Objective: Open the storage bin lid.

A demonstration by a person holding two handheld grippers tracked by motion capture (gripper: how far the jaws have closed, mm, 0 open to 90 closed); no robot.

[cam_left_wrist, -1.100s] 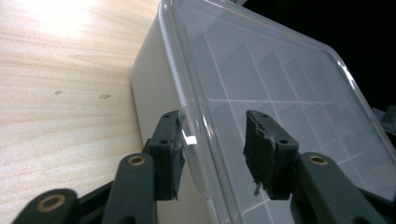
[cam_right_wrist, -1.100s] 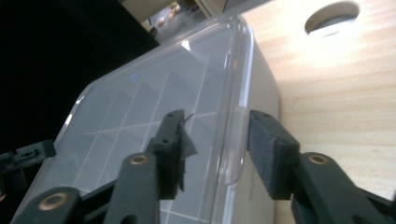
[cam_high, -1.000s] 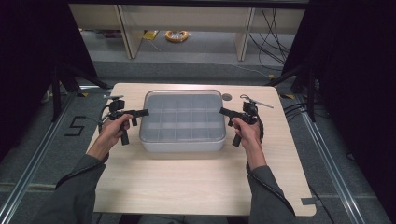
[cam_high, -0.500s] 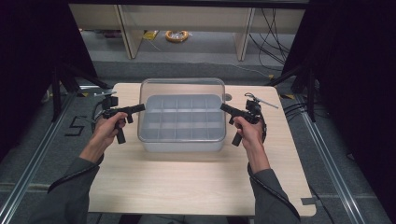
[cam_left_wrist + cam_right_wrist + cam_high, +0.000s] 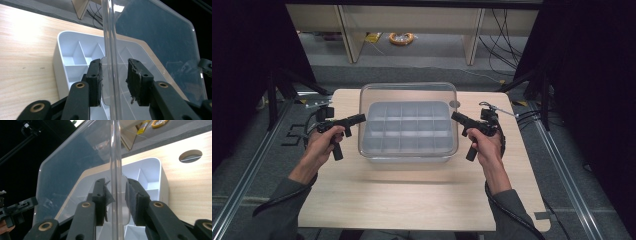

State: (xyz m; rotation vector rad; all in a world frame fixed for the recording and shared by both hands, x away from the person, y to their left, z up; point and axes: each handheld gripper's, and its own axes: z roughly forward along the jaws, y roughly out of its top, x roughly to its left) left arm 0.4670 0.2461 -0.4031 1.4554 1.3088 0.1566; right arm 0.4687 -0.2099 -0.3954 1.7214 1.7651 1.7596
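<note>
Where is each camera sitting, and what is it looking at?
High view: above the person's side, looking forward and down at the table; both forearms, left tool and right tool show.
Left gripper view: rides on the left tool, looking along its black jaws at the clear lid.
Right gripper view: rides on the right tool, jaws shut on the lid's edge; the other tool shows far off.
Shared: both gripper views see the lid and the white tray beneath.

The person wore dark grey long sleeves point(image 5: 277, 207). Each hand carried a matte black two-jaw gripper, left point(image 5: 361, 118) and right point(image 5: 455, 116), with brass-coloured rivets, worn dark pads point(image 5: 134, 77) and black trailing cables.
</note>
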